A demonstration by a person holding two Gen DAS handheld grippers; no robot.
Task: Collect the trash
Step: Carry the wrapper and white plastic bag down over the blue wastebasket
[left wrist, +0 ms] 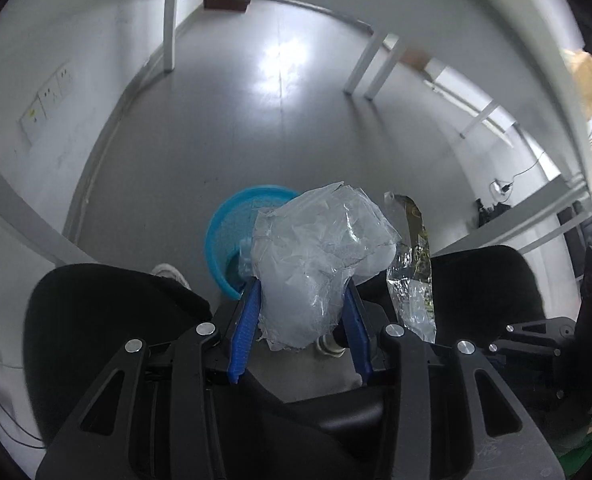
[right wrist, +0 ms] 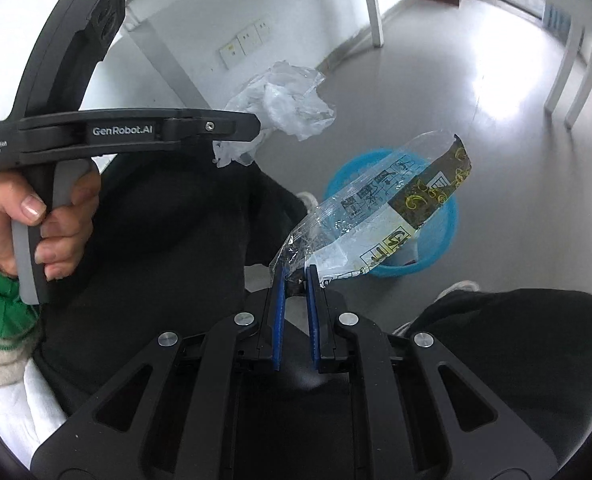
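While both wrist views point down at the floor, I have trash clamped in each tool. Left gripper (left wrist: 302,300): blue fingers (left wrist: 246,320) pressed against both sides of a crumpled clear plastic wad (left wrist: 316,256), which bulges up and out past the fingertips. Jaws are partly spread by the bulk of the wad, pads in contact on either side.

Right gripper (right wrist: 296,276): jaws nearly together, pinching the lower end of a clear printed wrapper (right wrist: 376,216) with a dark band and yellow ornament near its far end. Wrapper sticks out up and to the right from the tips, tilted, not drooping.

Blue bin (left wrist: 232,236) stands on the grey floor (left wrist: 256,128) below both tools. From the left wrist, the wad overlaps the bin's right half; the wrapper shows just to the right of the wad, apart from it. From the right wrist, the wrapper crosses in front of the bin's rim. Cannot tell from either view how high the trash sits above the bin.

Right wrist view also shows a hand (right wrist: 36,220) with a green sleeve gripping the left tool's handle, wad hanging off its front end. Black-clothed knees and white shoes flank the bin. White table legs (left wrist: 170,28) and wall sockets (left wrist: 48,100) behind.
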